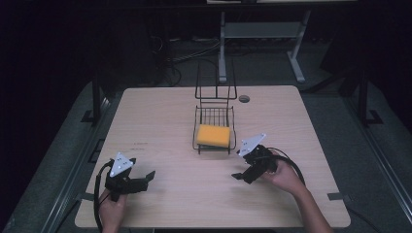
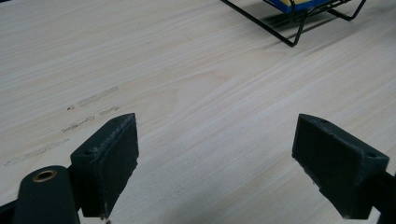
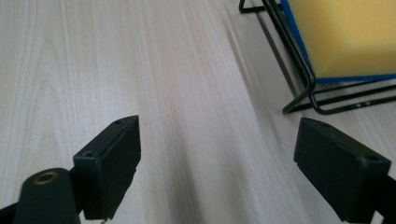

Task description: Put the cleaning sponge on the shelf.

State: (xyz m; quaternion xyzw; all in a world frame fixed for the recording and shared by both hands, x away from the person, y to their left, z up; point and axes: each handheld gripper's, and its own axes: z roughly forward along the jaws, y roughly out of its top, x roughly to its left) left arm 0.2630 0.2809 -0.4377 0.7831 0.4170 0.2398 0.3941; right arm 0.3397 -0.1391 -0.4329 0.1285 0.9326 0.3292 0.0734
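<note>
A yellow sponge (image 1: 214, 135) with a blue underside lies in the low tray of a black wire rack (image 1: 232, 127) at the table's middle. My left gripper (image 1: 145, 180) rests low over the near left of the table, open, with bare wood between its jaws. In the left gripper view my left gripper (image 2: 215, 140) faces the rack (image 2: 289, 35) far ahead to the right. My right gripper (image 1: 241, 171) sits just in front of the rack's near right corner, open and empty. In the right gripper view my right gripper (image 3: 217, 140) has the sponge (image 3: 350, 37) and rack wire (image 3: 303, 88) close at the upper right.
The pale wooden table (image 1: 160, 111) has a round cable hole (image 1: 244, 98) at the back right. Faint printed marks (image 2: 88, 100) lie on the wood left of centre. Beyond the table stand a grey desk frame (image 1: 262, 30) and floor cables (image 1: 180, 56).
</note>
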